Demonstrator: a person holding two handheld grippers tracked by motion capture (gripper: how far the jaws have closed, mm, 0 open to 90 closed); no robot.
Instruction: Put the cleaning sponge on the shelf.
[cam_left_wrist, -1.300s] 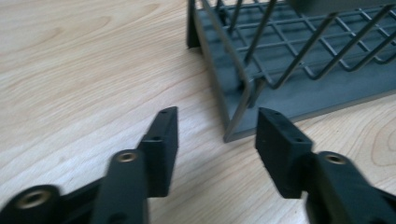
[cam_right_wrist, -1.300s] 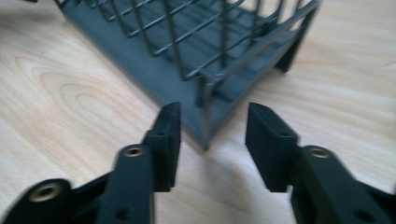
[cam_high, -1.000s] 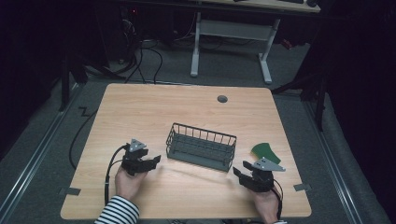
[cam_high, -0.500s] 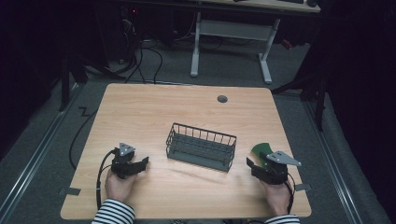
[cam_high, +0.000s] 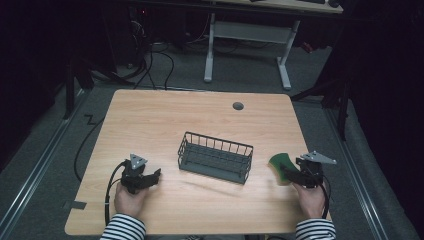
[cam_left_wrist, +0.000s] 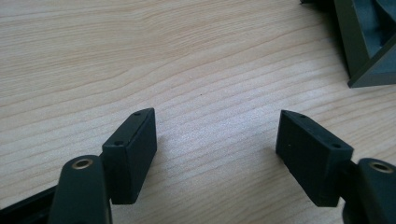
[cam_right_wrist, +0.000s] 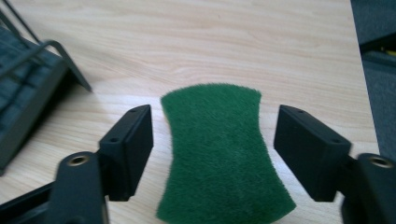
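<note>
sponge (cam_right_wrist: 223, 154) lying flat at the worktop's (cam_high: 165, 120) right edge, long axis running near-to-far | my right gripper (cam_right_wrist: 215, 154) is straddling it, jaws wide, gripping nothing | my left gripper (cam_left_wrist: 217, 154) is hovering wide open left of the wire basket (cam_high: 215, 156)

basket (cam_high: 215, 157) mid-table (cam_high: 165, 115) | sponge (cam_high: 279, 166) right of basket, near edge

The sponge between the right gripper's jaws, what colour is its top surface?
Dark green. The sponge shows best in the right gripper view, lying on the table between the open jaws.
</note>
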